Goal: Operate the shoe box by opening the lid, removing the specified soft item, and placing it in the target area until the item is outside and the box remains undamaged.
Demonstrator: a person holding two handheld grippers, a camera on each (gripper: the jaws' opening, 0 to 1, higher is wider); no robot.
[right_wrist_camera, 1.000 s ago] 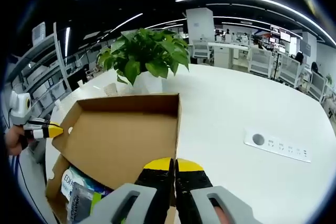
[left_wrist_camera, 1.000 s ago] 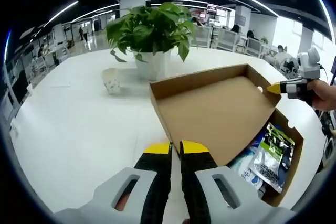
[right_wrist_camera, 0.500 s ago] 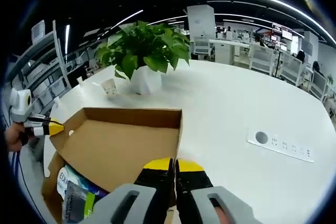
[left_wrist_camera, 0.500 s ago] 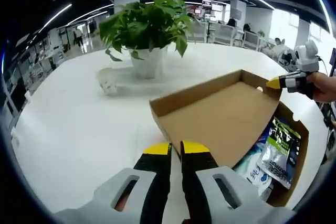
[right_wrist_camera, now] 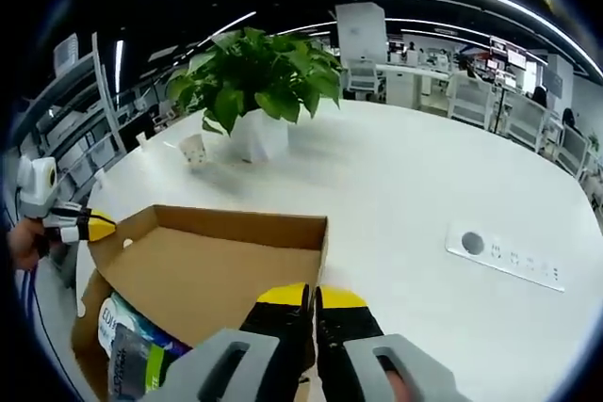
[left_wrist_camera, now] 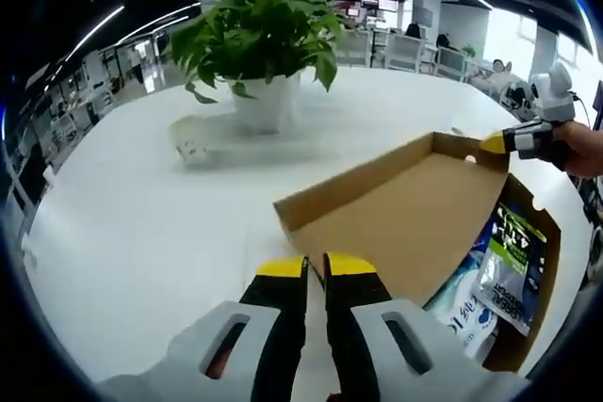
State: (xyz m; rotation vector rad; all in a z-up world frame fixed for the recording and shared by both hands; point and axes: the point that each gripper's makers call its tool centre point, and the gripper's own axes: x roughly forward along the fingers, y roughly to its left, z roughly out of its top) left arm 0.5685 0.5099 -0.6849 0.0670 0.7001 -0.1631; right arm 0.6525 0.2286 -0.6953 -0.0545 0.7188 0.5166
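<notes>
The brown cardboard shoe box (left_wrist_camera: 548, 261) stands open on the white table, its lid (left_wrist_camera: 405, 214) swung back and tilted low. My left gripper (left_wrist_camera: 316, 265) is shut on the lid's near corner. At the far corner my right gripper (left_wrist_camera: 492, 144) pinches the lid too. In the right gripper view the lid (right_wrist_camera: 217, 265) spreads ahead of my right gripper (right_wrist_camera: 314, 296), and the left gripper (right_wrist_camera: 99, 226) grips the far left corner. Inside the box lie soft packets: a green-and-black one (left_wrist_camera: 513, 256) and a blue-and-white one (left_wrist_camera: 462, 313), seen again as packets (right_wrist_camera: 141, 345).
A potted plant (left_wrist_camera: 259, 40) in a white pot stands behind the box, with a small white cup (left_wrist_camera: 191, 143) beside it. A white power strip (right_wrist_camera: 509, 256) lies on the table (right_wrist_camera: 415, 185) to the right. Office desks and chairs fill the background.
The lid has swung further back and down, from nearly upright to a low tilt, with both grippers still holding its corners. More of the packets shows.
</notes>
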